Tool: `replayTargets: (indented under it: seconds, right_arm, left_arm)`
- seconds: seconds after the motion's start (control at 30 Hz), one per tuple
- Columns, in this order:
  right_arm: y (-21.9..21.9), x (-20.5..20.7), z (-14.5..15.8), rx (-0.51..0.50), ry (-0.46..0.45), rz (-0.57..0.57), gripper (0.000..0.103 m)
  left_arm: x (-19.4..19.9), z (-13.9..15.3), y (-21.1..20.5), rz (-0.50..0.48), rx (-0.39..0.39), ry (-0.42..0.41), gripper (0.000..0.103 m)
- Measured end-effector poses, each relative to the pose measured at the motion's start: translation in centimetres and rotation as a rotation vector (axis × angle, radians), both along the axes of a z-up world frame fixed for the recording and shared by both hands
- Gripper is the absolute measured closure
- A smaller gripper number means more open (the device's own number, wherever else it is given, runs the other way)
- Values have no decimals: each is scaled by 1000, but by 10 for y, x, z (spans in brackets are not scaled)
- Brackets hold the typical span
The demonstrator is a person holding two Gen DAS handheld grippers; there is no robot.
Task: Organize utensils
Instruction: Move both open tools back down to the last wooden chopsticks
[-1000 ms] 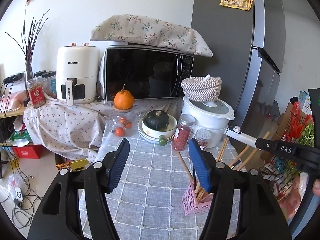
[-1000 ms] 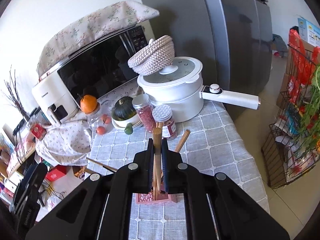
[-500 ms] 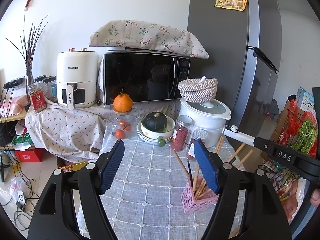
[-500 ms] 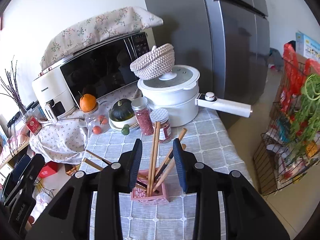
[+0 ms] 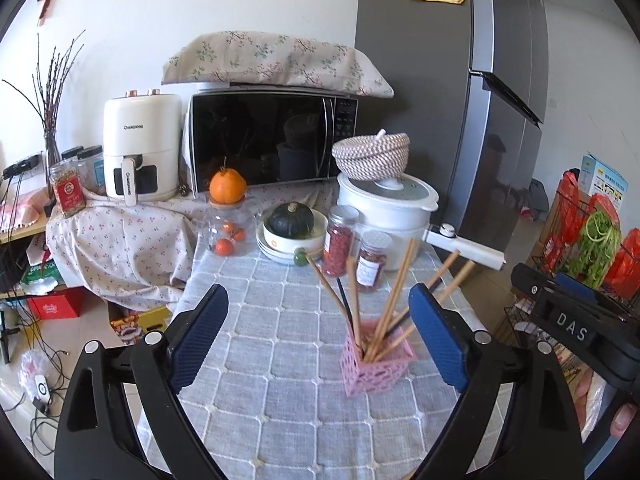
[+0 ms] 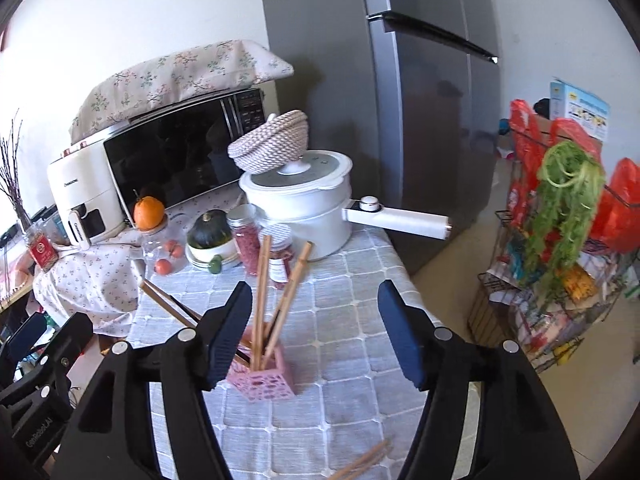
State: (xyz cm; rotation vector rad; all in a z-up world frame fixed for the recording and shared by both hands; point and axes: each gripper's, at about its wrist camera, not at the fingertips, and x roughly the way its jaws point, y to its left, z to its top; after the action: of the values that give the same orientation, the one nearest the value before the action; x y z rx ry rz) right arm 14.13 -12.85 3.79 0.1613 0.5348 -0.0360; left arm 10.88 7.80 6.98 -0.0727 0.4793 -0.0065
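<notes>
Right wrist: both claws are opening, empty, near the chopsticks' pink holder.

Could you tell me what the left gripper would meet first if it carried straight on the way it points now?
Probably the grey checked tablecloth; the pink holder sits right of the left gripper, whose empty jaws are opening.

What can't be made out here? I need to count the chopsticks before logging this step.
- Chopsticks in the pink holder, right wrist view: the right gripper's finger hides some.
- Loose chopsticks, right wrist view: cut off by the bottom edge and the gripper.
- Holder's inside, left wrist view: sticks overlap, so the count is unsure.
</notes>
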Motion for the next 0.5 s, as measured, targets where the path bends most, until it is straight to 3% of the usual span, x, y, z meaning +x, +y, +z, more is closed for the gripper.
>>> replayTargets:
  seconds: [0.33, 0.5]
  right_arm:
    - [-8, -46, -25, -92, -39, -57, 18]
    - [-20, -62, -32, -89, -44, -116, 12]
  left_arm:
    - [-12, -21, -26, -33, 7, 67, 7]
    - [-16, -32, -35, -43, 16, 101, 7]
